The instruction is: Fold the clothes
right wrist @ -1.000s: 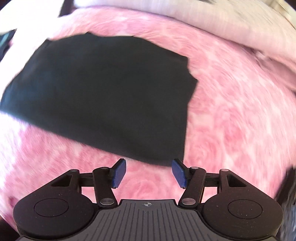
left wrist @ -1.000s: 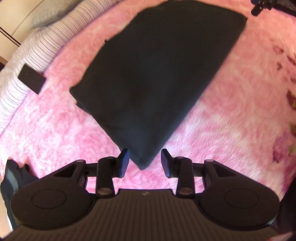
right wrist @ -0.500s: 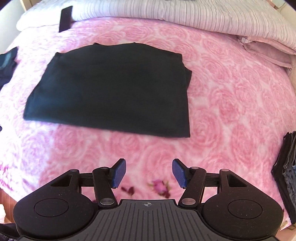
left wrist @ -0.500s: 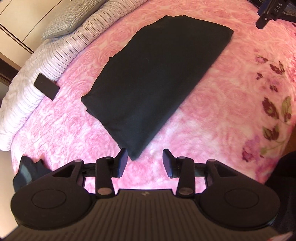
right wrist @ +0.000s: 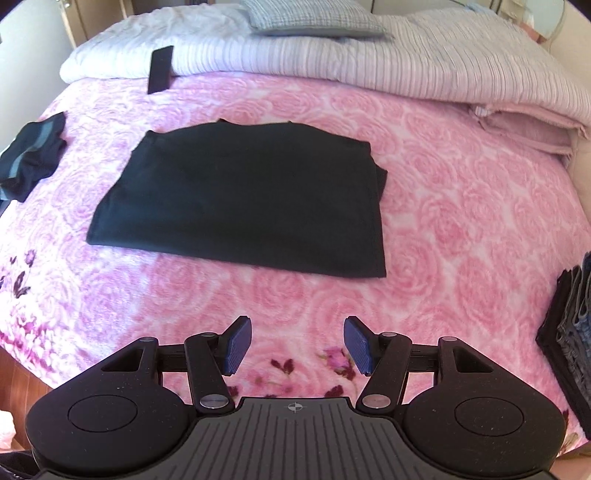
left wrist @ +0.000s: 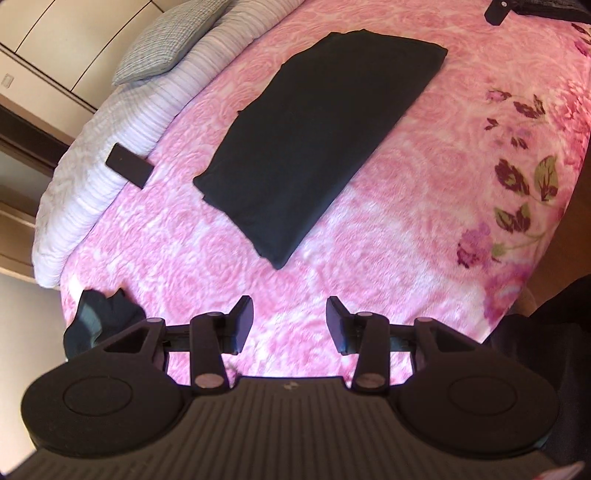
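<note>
A black garment (left wrist: pixel 317 136) (right wrist: pixel 251 199) lies folded into a flat rectangle on the pink rose-patterned blanket (left wrist: pixel 388 266) (right wrist: pixel 461 206). My left gripper (left wrist: pixel 290 323) hovers above the blanket, back from the garment's near corner, open with nothing between its fingers. My right gripper (right wrist: pixel 297 343) is likewise open and empty, raised above the blanket in front of the garment's near edge. The tip of the right gripper (left wrist: pixel 496 11) shows at the top right of the left wrist view.
A small dark garment (left wrist: pixel 99 317) (right wrist: pixel 31 158) lies near the bed's left edge. A stack of folded dark clothes (right wrist: pixel 569 332) sits at the right edge. A black flat device (left wrist: pixel 129 170) (right wrist: pixel 160 70) leans on the striped white duvet (right wrist: pixel 406 62), with a grey pillow (right wrist: pixel 314 18) behind.
Both grippers have pulled up and back from the folded garment, so it looks smaller and farther. The left gripper's corner of the cloth no longer sits between its fingers.
</note>
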Demonstrator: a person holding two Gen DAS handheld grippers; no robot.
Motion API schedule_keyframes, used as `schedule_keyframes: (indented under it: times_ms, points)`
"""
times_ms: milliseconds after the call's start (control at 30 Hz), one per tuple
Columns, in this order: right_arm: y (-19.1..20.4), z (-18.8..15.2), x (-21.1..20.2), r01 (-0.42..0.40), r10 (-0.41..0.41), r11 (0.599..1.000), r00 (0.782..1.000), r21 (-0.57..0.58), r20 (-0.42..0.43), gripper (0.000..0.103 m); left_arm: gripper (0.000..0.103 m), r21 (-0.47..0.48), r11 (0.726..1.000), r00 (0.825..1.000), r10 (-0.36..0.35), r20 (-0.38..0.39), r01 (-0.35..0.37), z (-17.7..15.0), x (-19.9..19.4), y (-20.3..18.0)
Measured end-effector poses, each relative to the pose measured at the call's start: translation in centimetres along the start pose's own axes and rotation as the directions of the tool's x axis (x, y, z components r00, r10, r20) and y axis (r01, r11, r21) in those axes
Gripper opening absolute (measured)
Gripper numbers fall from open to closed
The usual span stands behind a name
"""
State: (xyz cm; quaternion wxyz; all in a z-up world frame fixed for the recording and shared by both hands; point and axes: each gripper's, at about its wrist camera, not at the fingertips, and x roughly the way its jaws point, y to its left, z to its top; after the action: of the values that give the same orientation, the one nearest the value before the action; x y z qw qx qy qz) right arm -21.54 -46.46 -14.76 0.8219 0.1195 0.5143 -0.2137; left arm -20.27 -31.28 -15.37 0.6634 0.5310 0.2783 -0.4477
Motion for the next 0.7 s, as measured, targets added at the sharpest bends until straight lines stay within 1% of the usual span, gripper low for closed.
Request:
schedule_keyframes:
  times_ms: [167, 367, 433, 567, 633, 700]
  points:
    - [1.7, 0.6, -0.3, 0.004, -0.004, 0.999, 1.0, -0.041, 0.015, 0.059, 0.038, 0.004, 1.0, 1.0, 0.022, 0.001, -0.022, -0.8, -0.3, 1.7]
    - [4.6, 2.3, 0.6, 0.033, -0.031, 0.995, 0.999, -0.096, 0.024, 0.059, 0.04, 0.016, 1.0, 0.999, 0.026, 0.024, -0.026, -1.9, 1.5, 5.7]
    - [6.1, 3.1, 1.2, 0.051, -0.049, 0.993, 0.999, -0.105, 0.021, 0.059, 0.04, 0.031, 0.999, 0.999, 0.016, 0.034, -0.017, -2.5, 2.7, 7.6]
    - [9.7, 5.0, 2.9, 0.085, -0.086, 0.993, 0.996, -0.087, -0.001, 0.059, 0.04, 0.067, 0.998, 0.998, -0.019, 0.066, 0.015, -4.1, 5.7, 12.1]
    - [11.7, 6.1, 3.8, 0.111, -0.113, 0.991, 0.994, -0.072, -0.016, 0.059, 0.04, 0.102, 0.994, 0.996, -0.044, 0.079, 0.036, -4.8, 7.4, 14.7]
    - [13.8, 7.2, 4.6, 0.132, -0.134, 0.99, 0.99, -0.04, -0.038, 0.059, 0.04, 0.152, 0.988, 0.993, -0.057, 0.103, 0.04, -5.5, 9.1, 17.2]
